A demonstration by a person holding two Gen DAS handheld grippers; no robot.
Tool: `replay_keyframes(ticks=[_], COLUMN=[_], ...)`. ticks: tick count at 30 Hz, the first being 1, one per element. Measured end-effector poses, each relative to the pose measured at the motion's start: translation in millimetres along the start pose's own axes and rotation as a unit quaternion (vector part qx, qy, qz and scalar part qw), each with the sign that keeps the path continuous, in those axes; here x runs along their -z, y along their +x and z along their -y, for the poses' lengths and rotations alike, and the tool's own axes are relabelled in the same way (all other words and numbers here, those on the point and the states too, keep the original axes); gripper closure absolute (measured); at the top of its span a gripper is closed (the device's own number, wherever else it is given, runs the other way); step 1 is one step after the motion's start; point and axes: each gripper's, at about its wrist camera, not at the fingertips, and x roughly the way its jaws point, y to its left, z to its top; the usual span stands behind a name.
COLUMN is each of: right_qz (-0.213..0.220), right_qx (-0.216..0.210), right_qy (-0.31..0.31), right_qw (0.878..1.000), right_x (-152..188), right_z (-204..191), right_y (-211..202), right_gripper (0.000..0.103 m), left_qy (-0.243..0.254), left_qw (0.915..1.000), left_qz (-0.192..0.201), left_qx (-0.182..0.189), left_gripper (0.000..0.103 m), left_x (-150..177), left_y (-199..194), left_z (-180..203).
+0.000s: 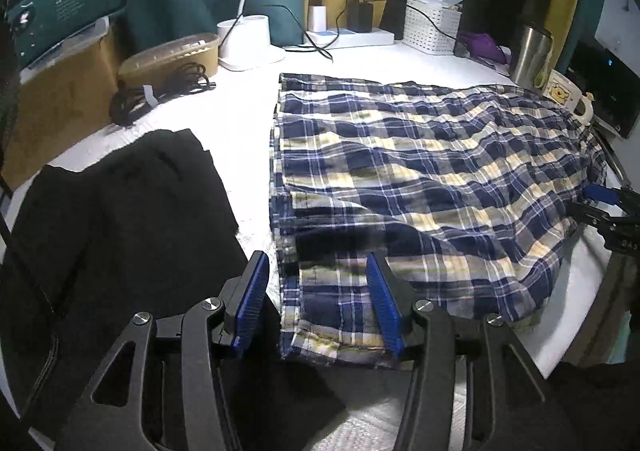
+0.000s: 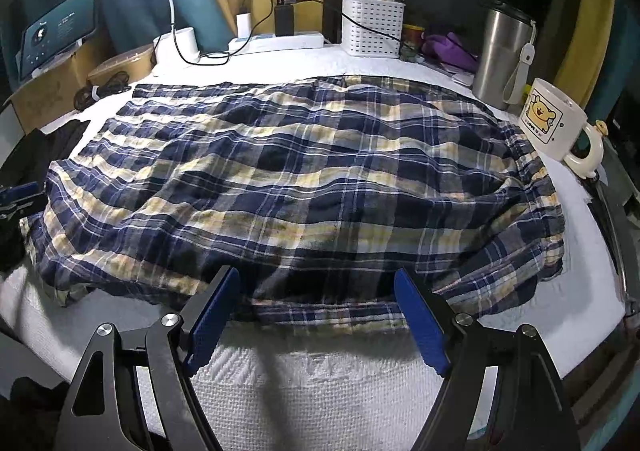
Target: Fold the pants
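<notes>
The plaid pants (image 1: 400, 171) are seen spread across the white-covered desk (image 1: 240, 123), which they fill from the black garment (image 1: 120, 211) on one side to the cartoon mug (image 2: 552, 119) on the other. The pants are rumpled, and how many layers are stacked cannot be told; only a second edge is glimpsed along the near hem.

The left gripper (image 1: 316, 303) is held at the corner of the pants beside the black garment, jaws spread, with the cloth's edge seen between the blue pads (image 1: 252, 299). Whether the pads touch the cloth cannot be made out.

The right gripper (image 2: 320, 315) is held at the near edge of the pants, jaws spread wide, nothing pinched. The fold under it is lost in shadow.

Beyond the pants, a steel tumbler (image 2: 504, 55) is seen just beside the mug, and a white basket (image 2: 372, 27), a power strip (image 2: 280, 41) with chargers and a lamp (image 2: 176, 11) are lined up at the back. The lamp head is blown out by glare. A coil of black cable (image 1: 160, 91) is seen near the black garment. The desk's far right edge is cut off by the lens.
</notes>
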Motion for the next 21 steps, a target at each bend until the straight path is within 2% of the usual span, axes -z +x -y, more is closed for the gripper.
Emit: replay_keyframes(ticks=[1, 3, 4, 6, 12, 14, 18, 21], right_qz=[0.000, -0.001, -0.002, -0.004, -0.004, -0.005, -0.005, -0.003], right_qx=[0.001, 0.001, 0.001, 0.000, -0.003, -0.002, 0.000, 0.003], right_qy=[0.001, 0.003, 0.003, 0.000, 0.001, 0.002, 0.006, 0.013], right_qw=[1.000, 1.000, 1.000, 1.000, 1.000, 1.000, 1.000, 1.000], right_x=[0.0, -0.2, -0.3, 0.4, 1.2, 1.1, 3.5, 5.2], right_z=[0.7, 1.1, 1.5, 0.5, 1.1, 1.1, 3.2, 8.1], right_y=[0.8, 3.1, 4.1, 6.4, 10.2, 10.2, 8.0, 3.3], right_gripper=[0.023, 0.023, 0.023, 0.023, 0.021, 0.021, 0.021, 0.021], left_qy=[0.007, 0.019, 0.028, 0.049, 0.032, 0.040, 0.031, 0.012], left_qw=[1.0000, 0.9998, 0.9995, 0.9988, 0.9989, 0.9983, 0.9984, 0.9993], left_qz=[0.001, -0.011, -0.012, -0.010, -0.019, -0.023, -0.030, -0.016], left_qx=[0.001, 0.000, 0.006, -0.002, -0.027, -0.036, -0.035, -0.032], left_gripper=[0.072, 0.096, 0.098, 0.098, 0.099, 0.099, 0.097, 0.094], left_x=[1.4, 6.7, 9.5, 12.2, 17.8, 18.7, 15.0, 5.4], left_y=[0.8, 2.4, 2.8, 1.8, -3.0, -5.3, -12.5, -23.7], left_z=[2.8, 6.1, 8.6, 15.5, 0.9, 3.7, 1.7, -3.9])
